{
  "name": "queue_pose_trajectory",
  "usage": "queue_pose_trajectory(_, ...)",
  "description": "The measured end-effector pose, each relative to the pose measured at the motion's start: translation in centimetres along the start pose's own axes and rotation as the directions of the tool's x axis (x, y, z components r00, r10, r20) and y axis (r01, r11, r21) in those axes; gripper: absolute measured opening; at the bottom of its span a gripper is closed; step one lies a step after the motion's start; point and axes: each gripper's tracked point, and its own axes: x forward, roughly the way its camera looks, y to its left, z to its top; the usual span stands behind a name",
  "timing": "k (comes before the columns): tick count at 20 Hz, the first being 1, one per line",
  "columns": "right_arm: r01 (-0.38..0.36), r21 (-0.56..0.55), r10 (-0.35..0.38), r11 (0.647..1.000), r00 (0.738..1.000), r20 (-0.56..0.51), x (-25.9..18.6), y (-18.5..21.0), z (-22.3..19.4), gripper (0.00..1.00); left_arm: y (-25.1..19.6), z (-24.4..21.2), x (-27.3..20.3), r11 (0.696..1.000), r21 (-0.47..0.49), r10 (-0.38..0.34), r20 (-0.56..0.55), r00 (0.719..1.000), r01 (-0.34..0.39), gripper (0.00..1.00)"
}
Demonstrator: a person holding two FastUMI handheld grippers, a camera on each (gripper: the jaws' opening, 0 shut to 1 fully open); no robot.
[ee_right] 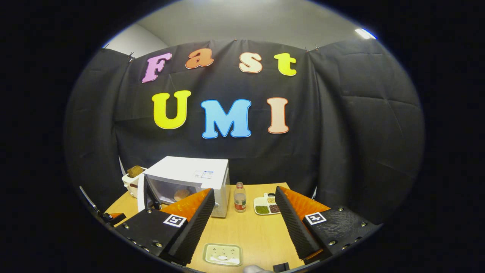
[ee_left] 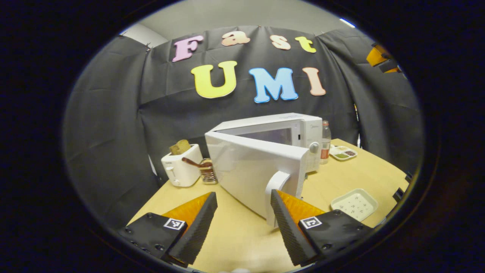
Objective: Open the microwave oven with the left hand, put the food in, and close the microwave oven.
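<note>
- The microwave oven (ee_left: pixel 288 132) is the landmark, a white box near the back of the wooden table (ee_left: pixel 235 231); its door (ee_left: pixel 250 170) stands partly swung out, hinged on the toaster side, with the curved white handle (ee_left: pixel 276 189) at the free edge
- Inside the cavity, in the right gripper view, a brownish piece of food (ee_right: pixel 182 194) sits on the floor of the microwave oven, so loading looks done and closing the door appears to be the step in hand
- The left gripper (ee_left: pixel 242 216) hangs in front of the door, fingers spread wide and holding nothing, one finger just beside the handle
- The right gripper (ee_right: pixel 244 220) hangs well in front of the microwave oven, also spread and empty
- To close well: press flat on the door's outer face near the handle end, follow its arc toward the control side, and push until the latch seats; avoid hooking the handle or shoving the whole oven back
- A white toaster (ee_left: pixel 182 168) with bread stands beside the hinge side
- An empty square dish (ee_left: pixel 354 204) lies in front of the microwave oven, toward its control side
- A small bottle (ee_left: pixel 326 146) stands just beside the control side, a sectioned tray (ee_left: pixel 343 152) beyond it
</note>
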Motion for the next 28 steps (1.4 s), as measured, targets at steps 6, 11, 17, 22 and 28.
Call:
queue_pose_trajectory(6,0.088,-0.01,-0.088,0.996,0.996,0.002,-0.6,-5.7,0.3,0.98,-6.0,2.4,5.5,0.997,0.012,-0.072,0.029,0.997,0.072,0.98)
queue_pose_trajectory(11,0.172,-0.004,-0.172,0.985,0.985,-0.003,-0.5,-8.8,0.5,0.98,-9.0,3.5,10.5,0.991,0.035,-0.134,0.055,0.989,0.132,1.0)
queue_pose_trajectory(17,0.233,-0.004,-0.233,0.973,0.972,-0.017,0.0,-10.3,0.4,0.98,-11.3,4.5,16.1,0.989,0.028,-0.15,0.075,0.986,0.148,1.0)
queue_pose_trajectory(22,0.26,-0.02,-0.26,0.965,0.965,-0.026,0.5,-10.7,0.3,0.98,-12.0,4.6,21.0,0.991,-0.045,-0.123,0.038,0.992,0.125,0.98)
queue_pose_trajectory(28,0.262,-0.022,-0.263,0.965,0.963,-0.05,1.5,-10.7,-0.2,0.98,-13.7,5.7,23.5,0.988,-0.057,-0.137,0.055,0.989,0.14,0.95)
